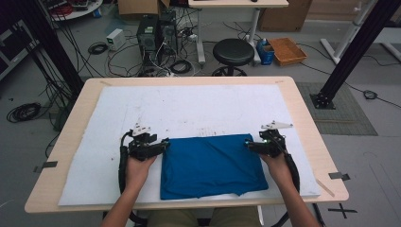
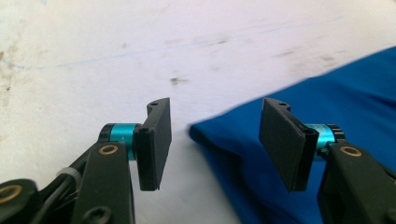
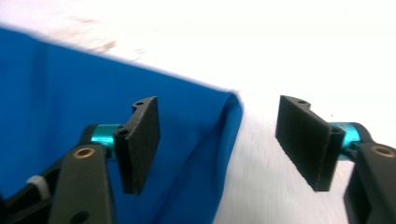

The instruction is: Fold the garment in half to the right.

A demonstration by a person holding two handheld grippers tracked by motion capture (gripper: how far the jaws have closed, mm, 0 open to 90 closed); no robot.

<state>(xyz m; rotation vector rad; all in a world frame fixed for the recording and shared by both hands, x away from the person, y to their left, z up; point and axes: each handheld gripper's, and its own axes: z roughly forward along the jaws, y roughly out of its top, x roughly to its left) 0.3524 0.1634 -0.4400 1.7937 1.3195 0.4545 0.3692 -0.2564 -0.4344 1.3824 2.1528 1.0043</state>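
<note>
A folded blue cloth (image 1: 211,165) lies on the white pad (image 1: 108,123) at the near middle of the desk (image 1: 302,113). The left tool (image 1: 163,144) sits at the cloth's 10 o'clock corner, the right tool (image 1: 249,144) at its 2 o'clock corner. Both are spread wide, each straddling a corner with nothing pinched yet, as the 2 gripper views show: left tool (image 2: 215,140), right tool (image 3: 217,140). The step in hand looks like taking hold of the far corners. Next, each should lower around its corner and close, catching every layer, before lifting toward 6 o'clock for a fold.
</note>
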